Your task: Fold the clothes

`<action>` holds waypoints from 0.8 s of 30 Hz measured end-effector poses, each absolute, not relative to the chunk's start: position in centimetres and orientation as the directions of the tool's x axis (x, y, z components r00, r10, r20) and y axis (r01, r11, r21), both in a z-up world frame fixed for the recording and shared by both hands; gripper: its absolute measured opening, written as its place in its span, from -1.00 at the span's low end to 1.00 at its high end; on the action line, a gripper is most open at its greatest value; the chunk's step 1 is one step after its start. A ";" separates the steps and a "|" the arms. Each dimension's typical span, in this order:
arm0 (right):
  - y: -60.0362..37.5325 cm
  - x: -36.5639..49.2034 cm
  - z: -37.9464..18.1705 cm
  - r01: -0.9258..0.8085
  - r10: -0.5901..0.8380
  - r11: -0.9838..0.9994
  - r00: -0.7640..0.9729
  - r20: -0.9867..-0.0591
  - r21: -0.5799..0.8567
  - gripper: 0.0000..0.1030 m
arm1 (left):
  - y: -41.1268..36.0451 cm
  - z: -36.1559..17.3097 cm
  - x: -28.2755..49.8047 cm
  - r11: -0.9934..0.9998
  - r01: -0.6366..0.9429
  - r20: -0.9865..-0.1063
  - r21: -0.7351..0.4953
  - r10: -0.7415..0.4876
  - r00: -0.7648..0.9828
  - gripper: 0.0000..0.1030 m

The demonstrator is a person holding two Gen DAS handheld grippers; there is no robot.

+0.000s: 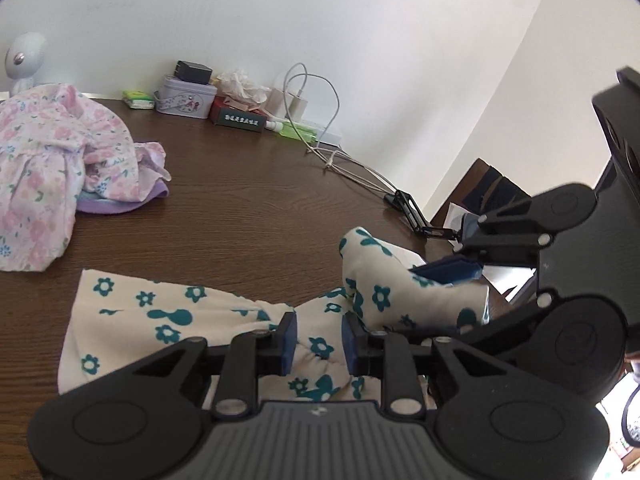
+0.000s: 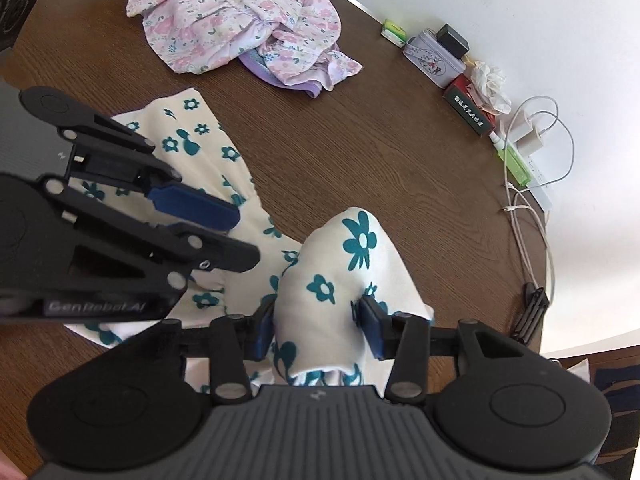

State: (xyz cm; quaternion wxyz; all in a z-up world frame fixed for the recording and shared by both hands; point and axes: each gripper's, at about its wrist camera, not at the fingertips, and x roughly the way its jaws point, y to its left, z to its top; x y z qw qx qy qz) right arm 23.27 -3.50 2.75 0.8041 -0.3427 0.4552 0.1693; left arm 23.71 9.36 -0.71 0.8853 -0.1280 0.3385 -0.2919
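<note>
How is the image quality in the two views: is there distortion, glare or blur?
Left wrist view: strong fisheye bending, dark corners; the dark brown wooden table shows soft window glare; the cream garment with teal flowers is sharp. Right wrist view: same curvature; the white wall is bright, nearly washed out; no evident motion blur.

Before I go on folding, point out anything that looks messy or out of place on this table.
The pink floral garment lies crumpled in a heap over a purple cloth, unfolded. A crumpled tissue sits on the red box by the wall, and white cables trail loosely along the table edge.
</note>
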 end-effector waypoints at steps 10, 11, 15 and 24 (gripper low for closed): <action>-8.2 22.0 5.4 -0.538 0.316 0.842 0.545 -0.777 -0.036 0.29 | 11.8 -0.5 24.1 0.799 0.365 -0.489 -0.477 -0.587 0.645 -0.41; -9.3 21.5 6.1 -0.528 0.370 0.849 0.557 -0.744 0.026 0.29 | 11.7 -0.4 24.1 0.800 0.365 -0.487 -0.476 -0.585 0.648 -0.40; -14.8 19.5 7.2 -0.468 0.456 0.869 0.637 -0.621 0.159 0.29 | 11.2 0.7 23.7 0.800 0.393 -0.452 -0.454 -0.587 0.672 -0.38; -19.5 21.3 2.7 -0.431 0.517 0.853 0.629 -0.580 0.294 -0.09 | 3.7 4.4 23.7 0.786 0.528 -0.427 -0.321 -0.618 0.660 -0.38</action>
